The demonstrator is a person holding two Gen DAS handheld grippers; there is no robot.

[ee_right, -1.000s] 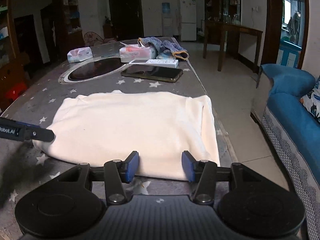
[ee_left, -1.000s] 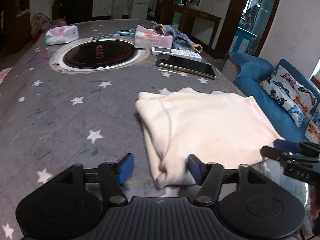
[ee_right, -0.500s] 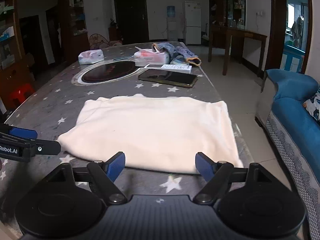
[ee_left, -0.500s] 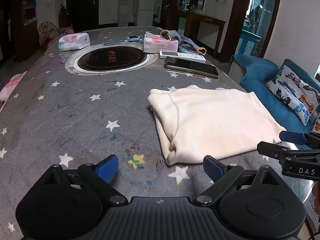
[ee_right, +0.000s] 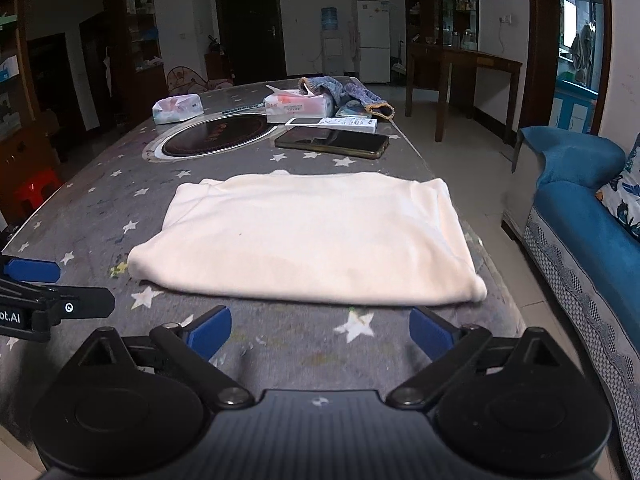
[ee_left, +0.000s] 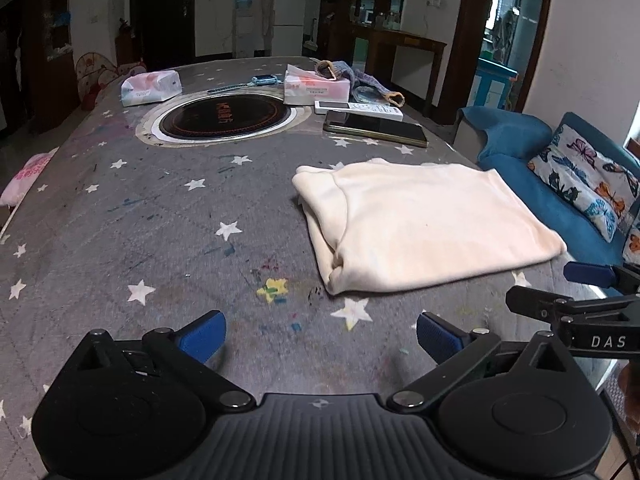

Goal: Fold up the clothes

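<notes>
Grey star-print surface [ee_left: 120, 216], long, scuffed with coloured marks. On its right half the folded cream garment [ee_left: 424, 224] lies flat as a rectangle, folded edge to the left in the left wrist view, its right edge reaching the surface's edge; nothing rests on it. Blue sofa [ee_right: 592, 216] with a butterfly cushion [ee_left: 588, 184] stands beside that edge, apart from the surface. Farther back, a round black cooktop [ee_left: 224, 118] is set into the surface. Beyond the garment and clear of it: a dark phone [ee_left: 376, 128], a white remote [ee_left: 358, 107] just behind the phone, a tissue box [ee_left: 316, 89], a blue knitted item [ee_right: 344, 90], a soft tissue pack [ee_left: 150, 87] at far left, and a blue wristwatch [ee_left: 244, 83]. Nothing stands between the tools and the garment. Left tool [ee_left: 321, 334] sits low over the surface on the near side of the garment's near left corner, tilted down, jaws opening and spread wide, only bare surface between the blue pads. Right tool [ee_right: 320, 334] hovers at the garment's near long edge, likewise tilted down, jaws opening, nothing between them; the cloth lies just beyond its tips, untouched. Each tool's fingers show at the edge of the other's view, side by side.
</notes>
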